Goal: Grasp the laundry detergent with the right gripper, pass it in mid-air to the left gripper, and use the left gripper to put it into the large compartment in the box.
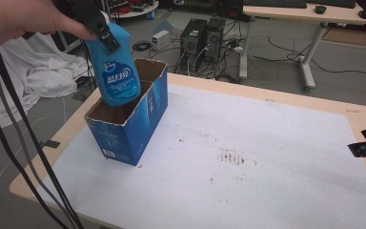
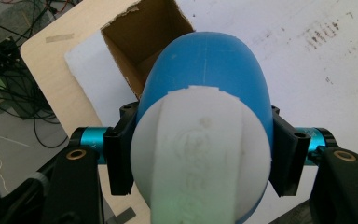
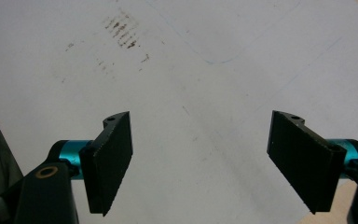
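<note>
While the left gripper [image 1: 106,37] clamps the blue plastic bottle with a white cap [image 1: 116,71] near its top, the bottle hangs bottom-down in the mouth of the open blue cardboard box [image 1: 138,124], at ten o'clock on the white-covered table [image 1: 267,162]. Its base seems just below the rim. The right gripper [image 3: 200,158], at three o'clock, hovers with jaws spread wide, gripping nothing.

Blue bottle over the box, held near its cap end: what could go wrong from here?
1. The left gripper clamps the blue bottle only near its white cap; the smooth rounded body could slip or swing.
2. The bottle hangs tilted with its base over the cardboard box rim, so it may catch the torn edge and tip the box.
3. The right gripper stands open, far off over the white mat, so nothing steadies the box.
</note>
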The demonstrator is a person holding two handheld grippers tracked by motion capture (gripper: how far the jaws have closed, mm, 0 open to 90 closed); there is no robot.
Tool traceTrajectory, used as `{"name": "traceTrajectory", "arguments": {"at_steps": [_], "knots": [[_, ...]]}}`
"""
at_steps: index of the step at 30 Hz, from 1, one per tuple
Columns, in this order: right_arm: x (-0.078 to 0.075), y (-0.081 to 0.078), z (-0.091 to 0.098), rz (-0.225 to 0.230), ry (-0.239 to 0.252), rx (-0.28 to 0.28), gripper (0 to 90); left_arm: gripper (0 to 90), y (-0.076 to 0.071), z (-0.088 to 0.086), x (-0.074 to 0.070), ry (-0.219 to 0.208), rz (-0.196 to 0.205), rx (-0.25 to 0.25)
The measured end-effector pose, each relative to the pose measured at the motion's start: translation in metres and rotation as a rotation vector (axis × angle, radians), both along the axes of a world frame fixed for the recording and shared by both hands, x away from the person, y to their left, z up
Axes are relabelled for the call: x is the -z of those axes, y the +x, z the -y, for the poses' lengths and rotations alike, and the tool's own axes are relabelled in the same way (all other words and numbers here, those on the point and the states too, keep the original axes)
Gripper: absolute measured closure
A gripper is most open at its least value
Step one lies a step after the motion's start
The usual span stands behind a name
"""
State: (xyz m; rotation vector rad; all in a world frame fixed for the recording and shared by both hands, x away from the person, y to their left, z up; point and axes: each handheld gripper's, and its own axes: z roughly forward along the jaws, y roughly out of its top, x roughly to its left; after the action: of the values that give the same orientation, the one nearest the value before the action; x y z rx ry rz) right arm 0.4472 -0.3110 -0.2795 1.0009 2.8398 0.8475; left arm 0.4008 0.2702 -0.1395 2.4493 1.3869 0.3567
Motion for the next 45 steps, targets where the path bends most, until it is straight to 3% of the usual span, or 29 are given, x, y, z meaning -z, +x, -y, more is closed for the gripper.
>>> {"name": "traceTrajectory", "arguments": {"at_steps": [33, 45], "knots": [[0.006, -0.001, 0.0, -0.011, -0.03, -0.002, 22.0, 37.9, 0.005, 0.006, 0.075, 0.035, -0.096, 0.024], [0.007, -0.001, -0.003, -0.008, -0.038, -0.006, 22.0, 37.9, 0.005, 0.008, 0.105, 0.067, -0.123, 0.06]]}}
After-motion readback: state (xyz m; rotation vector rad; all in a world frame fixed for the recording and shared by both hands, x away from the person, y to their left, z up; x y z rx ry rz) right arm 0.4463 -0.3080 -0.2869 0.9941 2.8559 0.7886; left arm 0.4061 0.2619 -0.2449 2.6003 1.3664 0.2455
